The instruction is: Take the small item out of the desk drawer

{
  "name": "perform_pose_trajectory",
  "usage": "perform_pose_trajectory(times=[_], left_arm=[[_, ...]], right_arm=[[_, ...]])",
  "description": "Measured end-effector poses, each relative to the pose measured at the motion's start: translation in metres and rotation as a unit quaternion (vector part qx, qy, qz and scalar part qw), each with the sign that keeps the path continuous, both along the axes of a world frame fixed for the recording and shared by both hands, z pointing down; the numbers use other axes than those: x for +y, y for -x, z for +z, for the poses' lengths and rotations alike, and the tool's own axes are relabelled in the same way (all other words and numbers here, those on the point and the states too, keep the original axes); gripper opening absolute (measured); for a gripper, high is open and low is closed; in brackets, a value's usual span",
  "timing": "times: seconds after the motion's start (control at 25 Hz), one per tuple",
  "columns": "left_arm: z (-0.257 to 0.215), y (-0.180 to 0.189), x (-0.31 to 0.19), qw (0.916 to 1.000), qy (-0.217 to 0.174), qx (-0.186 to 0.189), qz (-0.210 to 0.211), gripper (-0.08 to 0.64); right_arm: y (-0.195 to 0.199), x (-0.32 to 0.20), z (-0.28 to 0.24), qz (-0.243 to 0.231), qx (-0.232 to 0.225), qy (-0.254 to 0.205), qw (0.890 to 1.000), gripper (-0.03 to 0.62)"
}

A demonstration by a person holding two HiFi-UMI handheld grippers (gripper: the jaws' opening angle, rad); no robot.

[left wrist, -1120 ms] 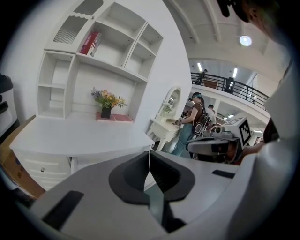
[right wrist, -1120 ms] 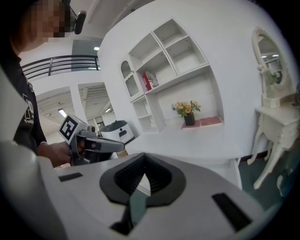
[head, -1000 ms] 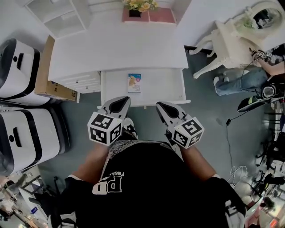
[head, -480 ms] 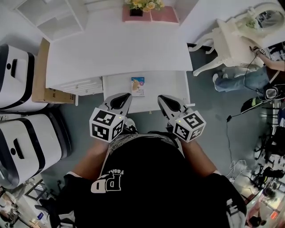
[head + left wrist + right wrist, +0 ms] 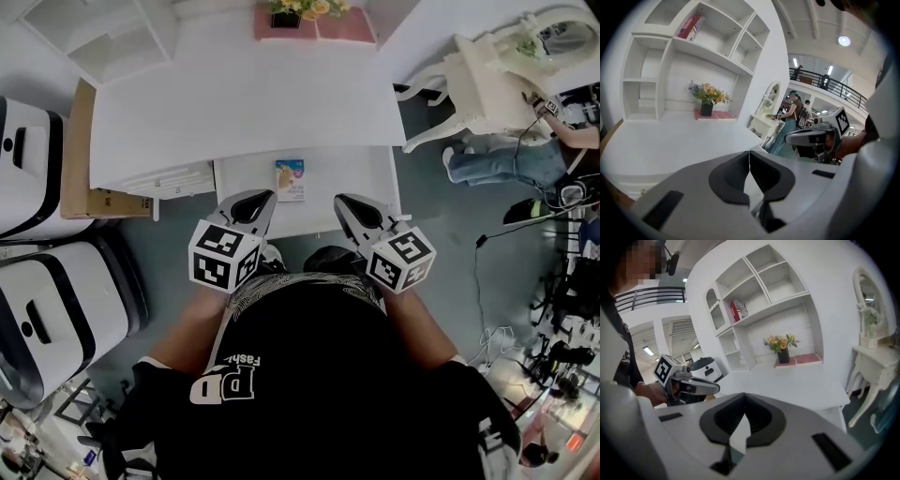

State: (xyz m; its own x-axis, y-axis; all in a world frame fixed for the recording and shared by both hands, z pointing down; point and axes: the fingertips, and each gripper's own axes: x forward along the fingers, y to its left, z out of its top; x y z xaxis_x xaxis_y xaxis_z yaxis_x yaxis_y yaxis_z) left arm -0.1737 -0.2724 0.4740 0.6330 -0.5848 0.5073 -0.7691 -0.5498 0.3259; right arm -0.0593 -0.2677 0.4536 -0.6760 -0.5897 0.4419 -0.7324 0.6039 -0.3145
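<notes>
With the left tool [image 5: 255, 199] and right tool [image 5: 349, 202] both closed together, empty, over the pulled-out drawer's [image 5: 375, 187] front, one should spread wide before reaching the small packet [image 5: 290, 179] lying near its back.

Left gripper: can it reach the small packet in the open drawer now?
Probably yes. The white desk drawer stands open, the small blue-and-orange packet lies uncovered in it, and the left gripper hovers at its front edge, nothing between. Its fingers are shut and must open first.
</notes>
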Motion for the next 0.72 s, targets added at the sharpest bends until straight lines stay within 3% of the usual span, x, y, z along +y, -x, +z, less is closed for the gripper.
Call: perform_pose_trajectory(times=[0.36, 0.72], left_arm=[[0.015, -0.013, -0.002, 0.9996, 0.017, -0.023, -0.009, 0.015], [0.028, -0.042, -0.019, 0.9970, 0.021, -0.057, -0.049, 0.015]], right_arm=[[-0.019, -0.008, 0.009, -0.002, -0.009, 0.013, 1.000, 0.009], [-0.046, -0.030, 0.008, -0.053, -0.013, 0.009, 0.998, 0.009]])
